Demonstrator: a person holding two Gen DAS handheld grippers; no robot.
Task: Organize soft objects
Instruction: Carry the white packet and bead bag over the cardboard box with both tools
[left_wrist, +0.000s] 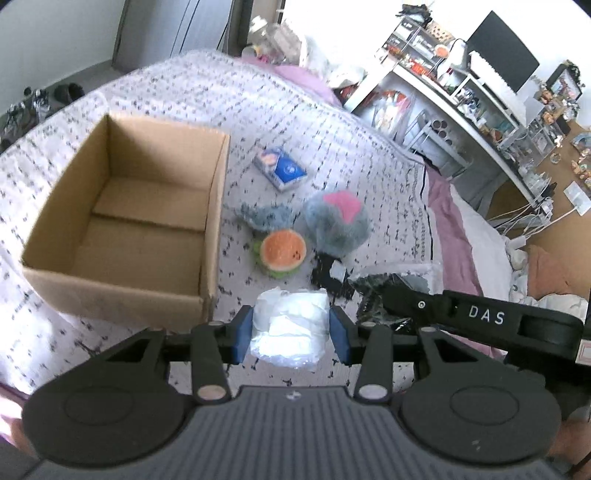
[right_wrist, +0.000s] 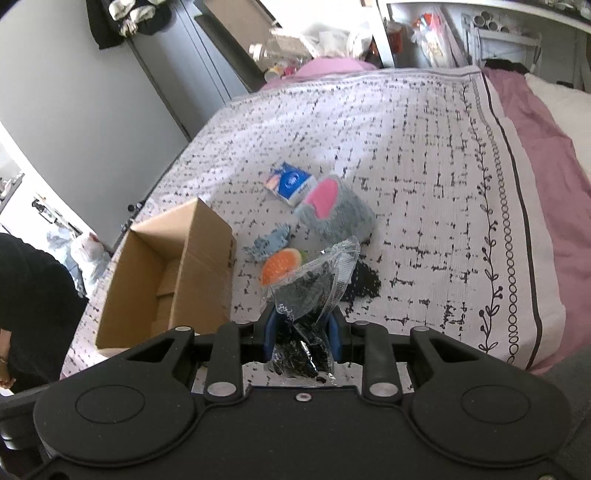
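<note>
My left gripper (left_wrist: 291, 334) is clamped on a white bag (left_wrist: 290, 334), soft and crinkled, its blue pads (left_wrist: 244, 338) pressing in from both sides; the bag hangs above the blanket (left_wrist: 332, 147) just right of the box (left_wrist: 125, 221); my right gripper (right_wrist: 301, 328) is clamped on a clear bag (right_wrist: 314, 280) of something dark, the film sticking up and out past the pads (right_wrist: 271, 328).

Beyond them, on the blanket, lie the other soft things: an orange plush (left_wrist: 282, 253) nearest, a grey-blue plush (left_wrist: 266, 216) touching it on the far side, a grey and pink plush (left_wrist: 338, 218) just right of those, and a blue packet (left_wrist: 280, 168) farther off; the box stands open to their left, and nothing shows on the part of its floor that I can see.

The left view shows the box's whole floor and, at lower right, the right gripper's black arm (left_wrist: 480, 317) with the dark bag under it; it also takes in a cluttered white desk (left_wrist: 461, 110) far right; the right view shows only a near corner of the box's inside, hides half the orange plush behind the clear bag, and does not catch the white bag at all; it alone shows the blanket's vine border (right_wrist: 495, 221), the pink sheet (right_wrist: 535, 140) beyond it, and a person's dark sleeve (right_wrist: 29, 302) at the left edge.
</note>
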